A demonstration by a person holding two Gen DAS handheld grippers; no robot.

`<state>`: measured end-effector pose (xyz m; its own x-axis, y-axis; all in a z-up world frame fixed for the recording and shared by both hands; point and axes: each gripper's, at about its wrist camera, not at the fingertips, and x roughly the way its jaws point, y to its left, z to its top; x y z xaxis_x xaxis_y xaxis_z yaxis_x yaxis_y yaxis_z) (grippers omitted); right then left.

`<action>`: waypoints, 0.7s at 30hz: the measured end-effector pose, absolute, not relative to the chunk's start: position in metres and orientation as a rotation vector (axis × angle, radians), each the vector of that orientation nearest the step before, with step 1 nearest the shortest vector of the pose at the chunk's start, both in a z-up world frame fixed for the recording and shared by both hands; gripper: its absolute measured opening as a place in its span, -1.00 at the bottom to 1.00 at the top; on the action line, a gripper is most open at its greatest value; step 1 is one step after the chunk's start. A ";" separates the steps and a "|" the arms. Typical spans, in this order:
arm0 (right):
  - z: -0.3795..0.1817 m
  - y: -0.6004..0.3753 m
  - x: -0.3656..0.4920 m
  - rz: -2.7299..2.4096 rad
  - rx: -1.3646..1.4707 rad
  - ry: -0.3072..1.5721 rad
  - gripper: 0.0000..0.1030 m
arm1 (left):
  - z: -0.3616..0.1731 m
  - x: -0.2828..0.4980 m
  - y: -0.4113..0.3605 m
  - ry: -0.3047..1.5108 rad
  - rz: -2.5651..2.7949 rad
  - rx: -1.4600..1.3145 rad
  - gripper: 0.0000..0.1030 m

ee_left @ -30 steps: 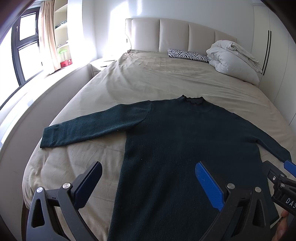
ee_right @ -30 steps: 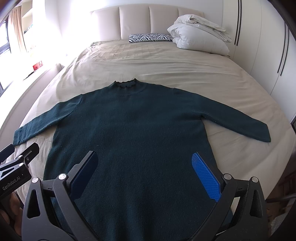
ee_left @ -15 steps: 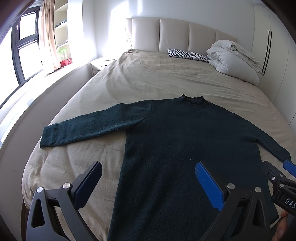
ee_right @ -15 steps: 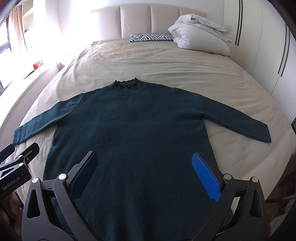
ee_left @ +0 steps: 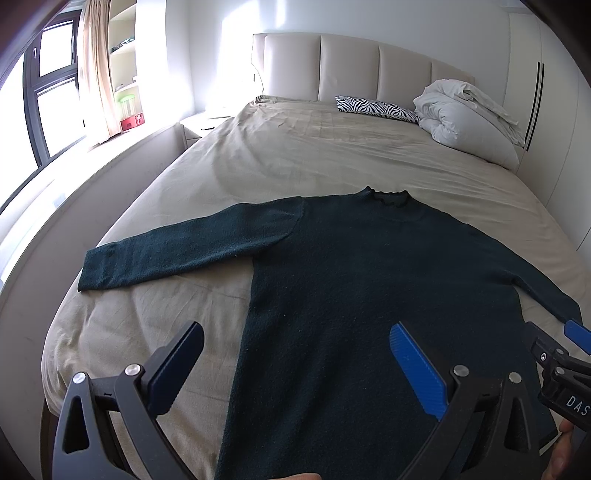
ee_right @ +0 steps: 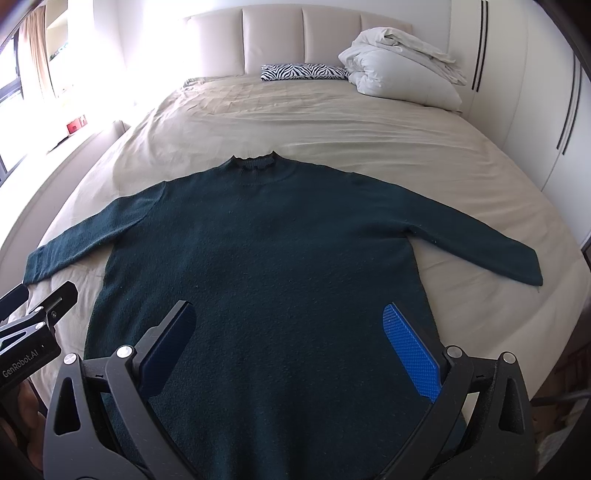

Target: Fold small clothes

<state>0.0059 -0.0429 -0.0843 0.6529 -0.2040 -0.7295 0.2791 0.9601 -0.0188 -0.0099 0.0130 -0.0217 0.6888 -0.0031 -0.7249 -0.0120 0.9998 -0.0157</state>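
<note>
A dark green long-sleeved sweater [ee_left: 369, 280] lies flat on the beige bed, neck toward the headboard, both sleeves spread out; it also shows in the right wrist view [ee_right: 266, 251]. My left gripper [ee_left: 295, 354] is open and empty, above the sweater's lower left side. My right gripper [ee_right: 288, 332] is open and empty, above the sweater's lower middle. The hem is hidden behind the grippers. Each gripper shows at the edge of the other's view.
The bed [ee_right: 332, 122] has a padded headboard [ee_right: 295, 33], a zebra-print pillow [ee_right: 303, 72] and a folded white duvet [ee_right: 402, 70] at the far right. A window ledge [ee_left: 74, 177] runs along the left; white wardrobes [ee_right: 535, 92] stand on the right.
</note>
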 end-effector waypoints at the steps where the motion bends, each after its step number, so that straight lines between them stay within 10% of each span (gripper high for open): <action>1: -0.085 -0.043 0.007 -0.274 0.099 0.816 1.00 | -0.022 -0.010 0.013 0.812 0.002 -0.021 1.00; 12: -0.102 -0.089 0.004 -0.263 0.227 0.800 1.00 | -0.037 0.000 0.006 0.845 -0.067 -0.052 1.00; 21: -0.139 -0.321 -0.064 -0.509 0.750 0.586 0.96 | -0.048 0.015 -0.008 0.844 -0.156 -0.096 1.00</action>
<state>-0.0642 -0.3207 -0.1394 0.7268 -0.2163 -0.6519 0.6149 0.6279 0.4771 0.0148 -0.0080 -0.0483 0.6538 -0.1757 -0.7360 0.0997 0.9842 -0.1464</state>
